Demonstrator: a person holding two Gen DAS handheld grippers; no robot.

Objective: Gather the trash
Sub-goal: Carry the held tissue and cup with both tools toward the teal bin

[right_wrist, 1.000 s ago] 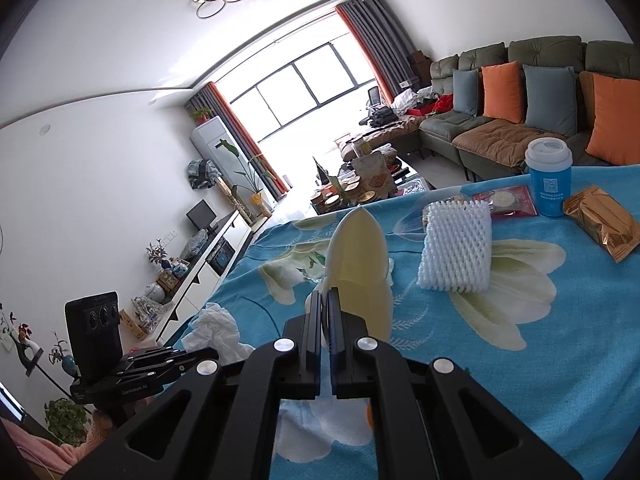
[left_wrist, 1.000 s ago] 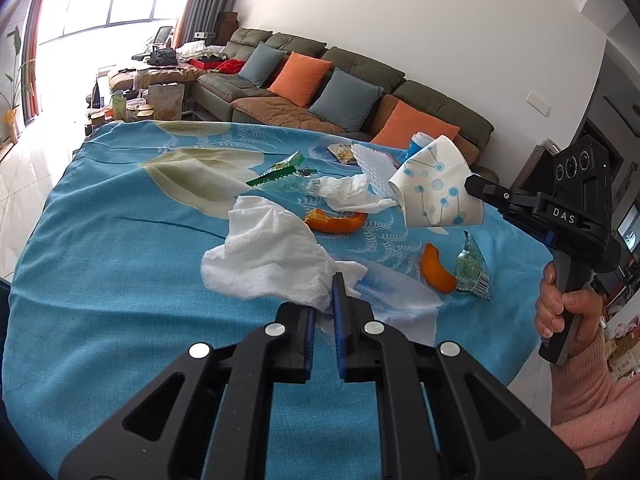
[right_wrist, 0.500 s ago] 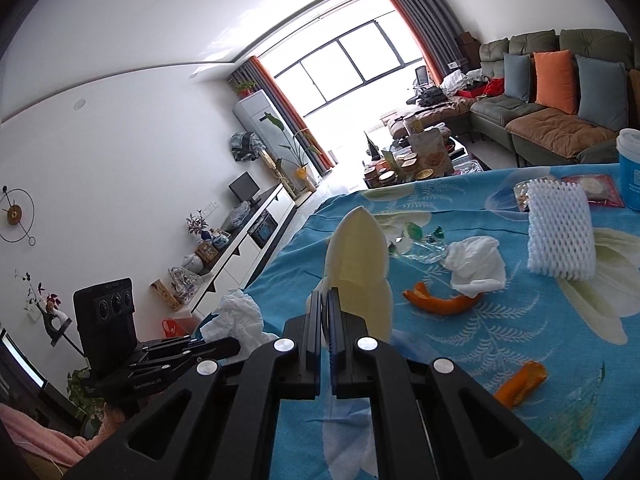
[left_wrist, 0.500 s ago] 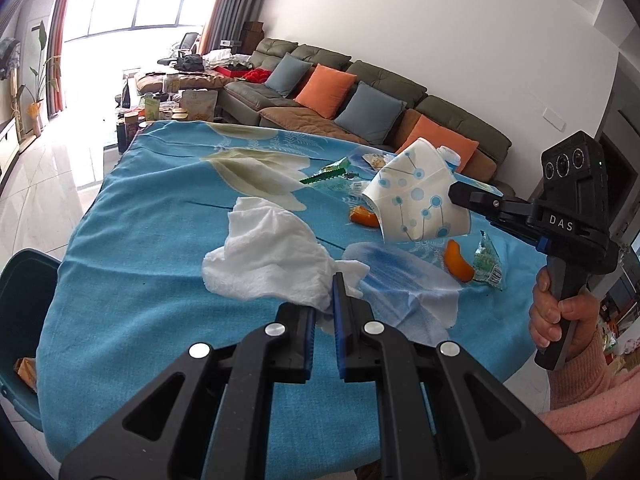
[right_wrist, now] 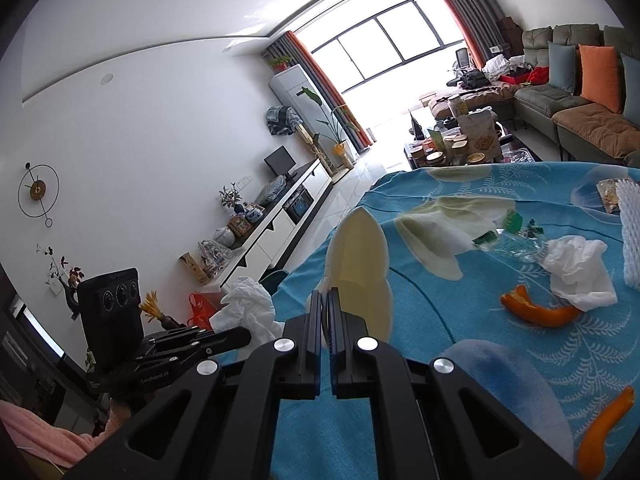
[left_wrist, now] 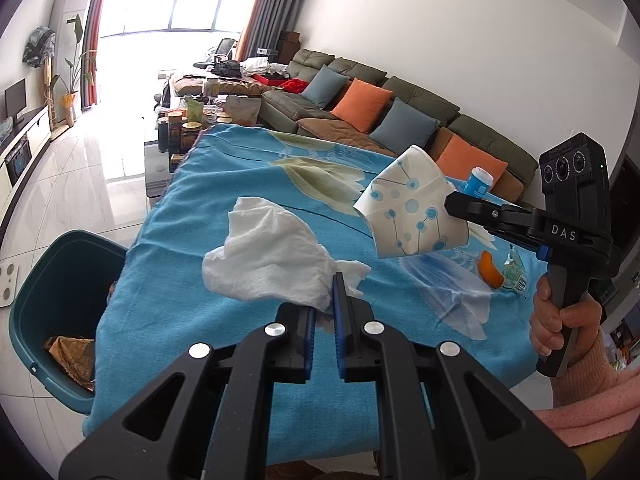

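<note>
My left gripper (left_wrist: 325, 300) is shut on a crumpled white tissue (left_wrist: 272, 256) and holds it above the blue tablecloth (left_wrist: 180, 300) near the table's left edge. My right gripper (right_wrist: 325, 300) is shut on a flattened paper cup (right_wrist: 360, 256), white with blue dots in the left wrist view (left_wrist: 412, 208). It is held in the air to the right of the tissue. A teal trash bin (left_wrist: 52, 280) stands on the floor at the table's left side, with a brown wrapper (left_wrist: 72, 356) inside. The left gripper and tissue also show in the right wrist view (right_wrist: 244, 308).
On the cloth lie orange peels (right_wrist: 536, 312) (left_wrist: 490, 274), another white tissue (right_wrist: 576, 272), a clear plastic wrapper (right_wrist: 512, 240), white foam netting (right_wrist: 630, 232) and a blue cup (left_wrist: 478, 184). A sofa (left_wrist: 380, 112) stands behind the table and a cluttered coffee table (left_wrist: 192, 120) beyond it.
Both grippers have swung left with their loads, toward the table's left edge. The teal bin has come into the left wrist view.
</note>
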